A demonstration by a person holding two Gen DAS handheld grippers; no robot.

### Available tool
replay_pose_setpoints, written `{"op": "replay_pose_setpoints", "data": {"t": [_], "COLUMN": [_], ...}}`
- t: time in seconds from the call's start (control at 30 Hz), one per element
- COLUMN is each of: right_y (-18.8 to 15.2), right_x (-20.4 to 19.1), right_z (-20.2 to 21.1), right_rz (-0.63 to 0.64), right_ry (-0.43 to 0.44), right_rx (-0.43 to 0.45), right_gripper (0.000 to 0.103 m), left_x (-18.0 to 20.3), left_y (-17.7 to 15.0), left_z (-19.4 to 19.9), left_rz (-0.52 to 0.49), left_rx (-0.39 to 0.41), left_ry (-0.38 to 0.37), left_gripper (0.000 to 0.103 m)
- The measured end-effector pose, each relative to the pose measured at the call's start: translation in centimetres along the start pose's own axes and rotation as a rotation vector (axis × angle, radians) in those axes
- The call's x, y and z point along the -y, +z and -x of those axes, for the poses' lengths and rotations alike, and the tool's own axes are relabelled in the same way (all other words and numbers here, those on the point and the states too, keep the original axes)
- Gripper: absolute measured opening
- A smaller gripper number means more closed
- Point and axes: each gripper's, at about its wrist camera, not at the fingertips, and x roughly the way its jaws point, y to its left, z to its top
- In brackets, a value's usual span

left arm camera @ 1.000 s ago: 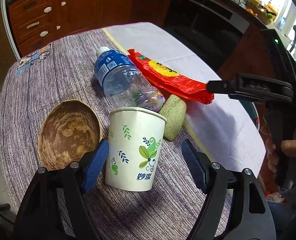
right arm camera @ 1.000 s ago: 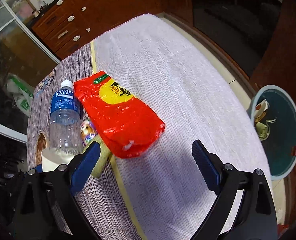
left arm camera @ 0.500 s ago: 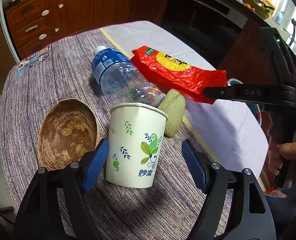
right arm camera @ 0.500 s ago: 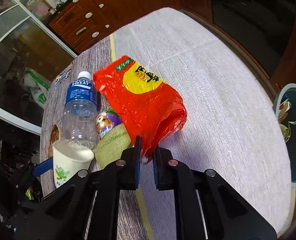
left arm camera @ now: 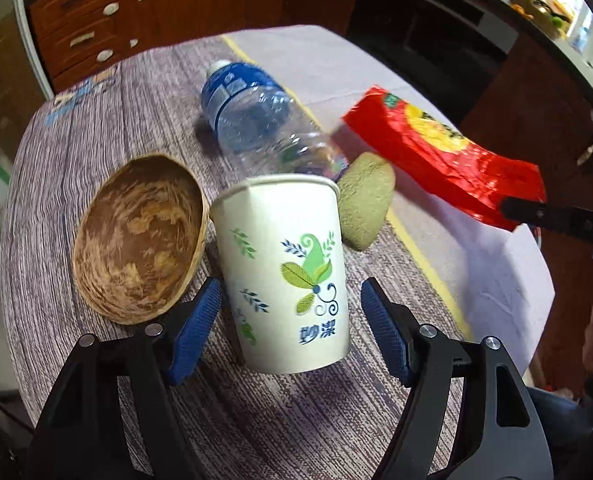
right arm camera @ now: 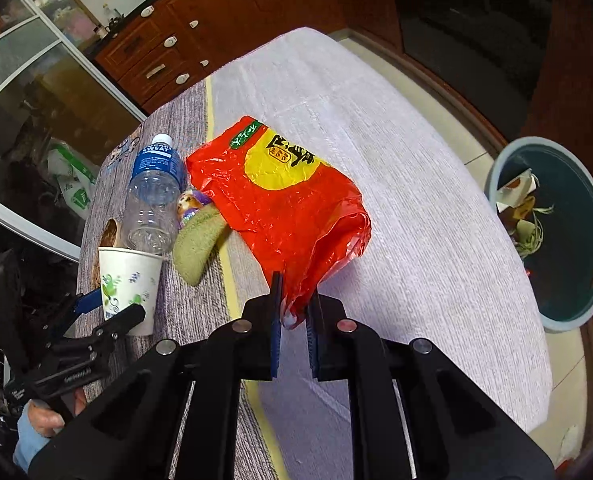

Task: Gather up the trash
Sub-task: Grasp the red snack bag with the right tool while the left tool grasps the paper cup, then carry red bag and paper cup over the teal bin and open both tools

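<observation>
Pinching the near corner of the red snack bag (right arm camera: pixel 284 204), the right gripper (right arm camera: pixel 293 320) has its two blue-padded fingers drawn almost together with only the crumpled plastic between them; the bag's far end lies toward the middle of the table (right arm camera: pixel 396 168), while the gripped end rises off the pale cloth, and in the left wrist view the same bag (left arm camera: pixel 444 152) hangs slanted above the cloth with its lower corner at the right gripper's black tip; to the right of the table, on the floor, stands a teal bin (right arm camera: pixel 576 184) with scraps inside.

The left gripper (left arm camera: pixel 292 324) is spread wide, one blue pad on each side of the paper cup (left arm camera: pixel 286 264); the left pad sits just beside the cup's wall and the right pad stands a little apart from it, so neither pad clearly presses the cup; the cup stands upright on the striped cloth, printed with green leaves; just beside it on its left lies a brown wooden bowl (left arm camera: pixel 140 236); behind it lies a clear plastic bottle (left arm camera: pixel 256 124) on its side, cap pointing away; a green sponge (left arm camera: pixel 366 204) rests between the bottle's base and the bag; a small purple-and-white wrapper (right arm camera: pixel 190 204) peeks out between bottle and sponge.
</observation>
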Motion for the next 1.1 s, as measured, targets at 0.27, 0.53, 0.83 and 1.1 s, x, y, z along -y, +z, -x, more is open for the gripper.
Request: {"op": "replay_pose_setpoints", "data": {"t": [0.27, 0.53, 0.83, 1.1], "right_y": [-0.4, -0.9, -1.6, -2.5], "right_x": [1.2, 1.8, 2.7, 8.2], "right_z": [0.7, 2.0, 5.3, 9.5], "right_rz": [-0.011, -0.01, -0.003, -0.097], "right_ry": [0.008, 0.035, 0.076, 0.022], "right_rx": [0.008, 0.036, 0.109, 0.182], "right_gripper": [0.01, 0.01, 0.01, 0.01], "left_x": [0.9, 2.0, 6.8, 14.5], "left_y": [-1.1, -1.6, -0.4, 1.2], "left_z": [-1.3, 2.5, 5.2, 3.3], "left_rz": [0.026, 0.009, -0.044, -0.145], "left_rx": [-0.016, -0.012, 0.047, 0.049], "left_ry": [0.035, 0.021, -0.055, -0.163], "left_gripper": [0.058, 0.057, 0.057, 0.057]}}
